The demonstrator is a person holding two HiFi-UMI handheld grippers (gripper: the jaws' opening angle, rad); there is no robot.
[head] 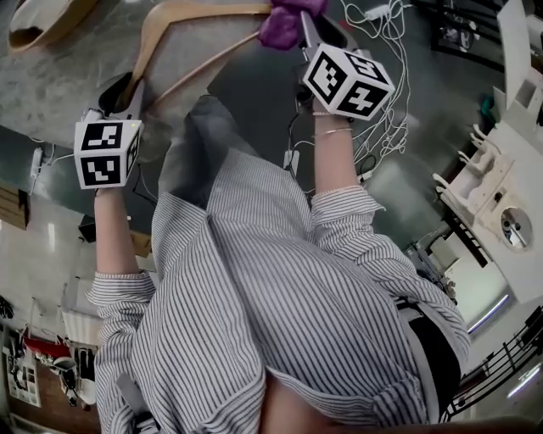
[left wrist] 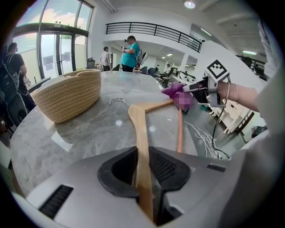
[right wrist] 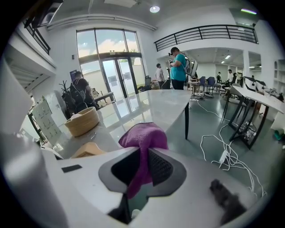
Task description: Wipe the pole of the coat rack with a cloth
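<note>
A wooden coat hanger point(left wrist: 141, 133) lies over the grey marble table point(left wrist: 80, 133), and my left gripper point(left wrist: 143, 169) is shut on one of its arms. In the head view the wooden hanger point(head: 182, 34) runs from my left gripper point(head: 125, 95) toward the purple cloth point(head: 284, 24). My right gripper point(right wrist: 141, 168) is shut on the purple cloth point(right wrist: 143, 144), which bunches out past its jaws. The left gripper view shows that cloth point(left wrist: 178, 95) against the hanger's far end, by the bar. In the head view my right gripper point(head: 316, 36) is at the top, by the cloth.
A woven basket point(left wrist: 69, 95) stands on the table to the left, with a small wire hook point(left wrist: 118, 100) beside it. White cables point(head: 382, 51) lie on the floor past the table's edge. A white rack point(head: 492, 195) stands at the right. People stand far behind.
</note>
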